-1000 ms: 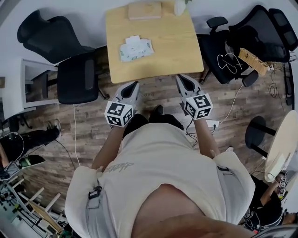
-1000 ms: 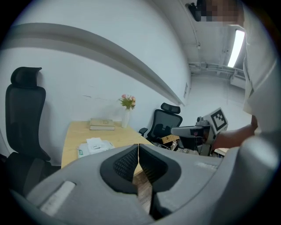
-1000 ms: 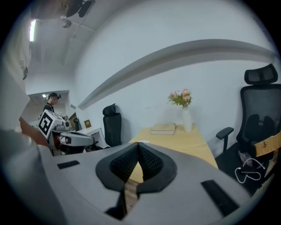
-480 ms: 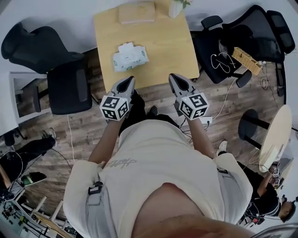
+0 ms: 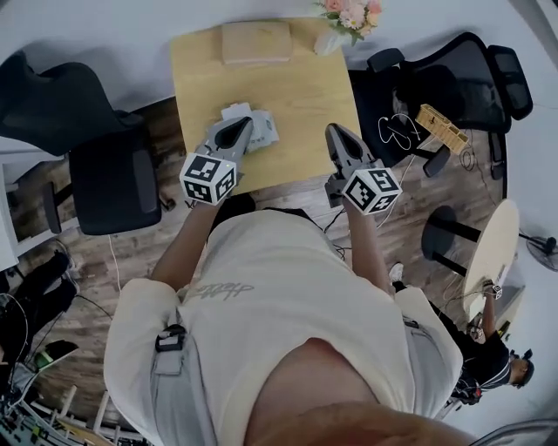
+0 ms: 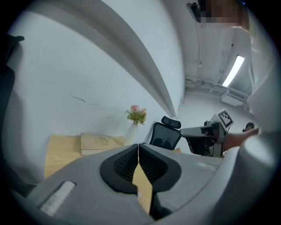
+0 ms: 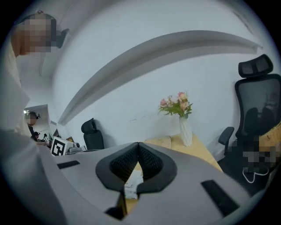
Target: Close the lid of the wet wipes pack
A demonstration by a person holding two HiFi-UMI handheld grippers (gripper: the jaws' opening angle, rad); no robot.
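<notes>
one wipes pack (image 5: 264, 128) beside left gripper (image 5: 235, 131)

The head view looks steeply down from above the person (image 5: 296, 296), whose torso fills its lower half, with the table (image 5: 301, 96) near its top. Each of the 2 tool views sits low and close behind its own jaws, on the left tool (image 5: 237, 131) and the right tool (image 5: 338, 138), facing across the table toward the white wall (image 6: 88, 79). All 3 views share the table and the vase of flowers (image 5: 347, 19), and each tool view catches the other tool at its side.
</notes>
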